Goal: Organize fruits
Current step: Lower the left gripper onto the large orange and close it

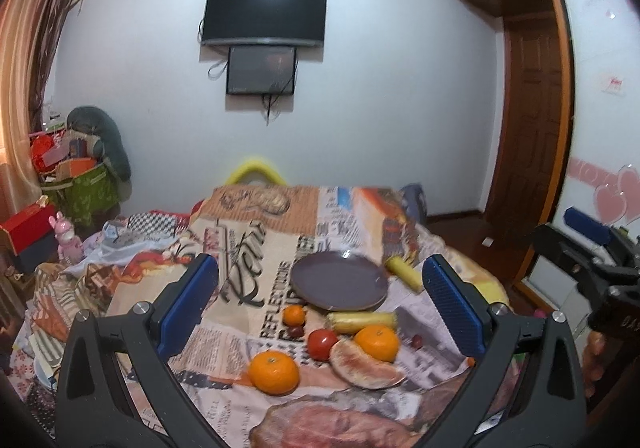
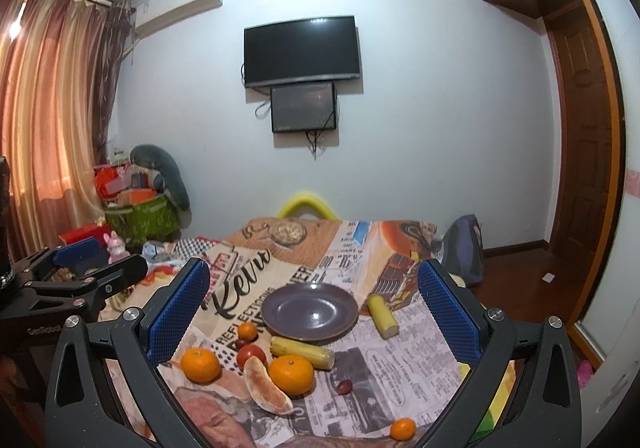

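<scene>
Fruits scattered on newsprint-patterned surface just before purple plate, plate bare. Oranges, tomato, pomelo wedge, two yellow banana pieces close together. Small orange near front edge, seen only in right view. Left tool and right tool both spread wide, holding nothing, hovering above.
</scene>
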The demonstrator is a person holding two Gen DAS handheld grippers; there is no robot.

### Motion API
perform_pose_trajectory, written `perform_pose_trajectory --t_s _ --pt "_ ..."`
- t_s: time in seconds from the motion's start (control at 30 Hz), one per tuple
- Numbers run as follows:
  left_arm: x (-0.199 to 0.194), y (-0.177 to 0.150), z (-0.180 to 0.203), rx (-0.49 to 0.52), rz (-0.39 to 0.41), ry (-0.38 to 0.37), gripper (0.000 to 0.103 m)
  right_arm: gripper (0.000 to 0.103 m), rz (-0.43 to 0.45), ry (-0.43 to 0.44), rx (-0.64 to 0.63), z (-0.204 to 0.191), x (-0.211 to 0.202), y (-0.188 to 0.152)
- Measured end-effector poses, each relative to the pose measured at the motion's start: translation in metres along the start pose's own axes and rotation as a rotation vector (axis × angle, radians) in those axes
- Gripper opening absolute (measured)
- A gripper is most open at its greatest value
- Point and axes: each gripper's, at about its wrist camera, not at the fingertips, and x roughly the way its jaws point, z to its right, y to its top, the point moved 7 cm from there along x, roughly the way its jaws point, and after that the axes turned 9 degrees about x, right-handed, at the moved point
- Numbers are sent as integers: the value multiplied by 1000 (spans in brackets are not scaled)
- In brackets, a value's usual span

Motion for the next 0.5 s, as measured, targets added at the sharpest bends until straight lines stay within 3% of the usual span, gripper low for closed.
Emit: perform_pose_trajectory --t_s 0.4,0.5 --pt "72 -79 -30 -1 -278 20 103 103 -256 -7 -76 0 67 -64" --pt "89 -99 -38 -27 -343 9 96 103 -315 -20 -91 3 80 -81"
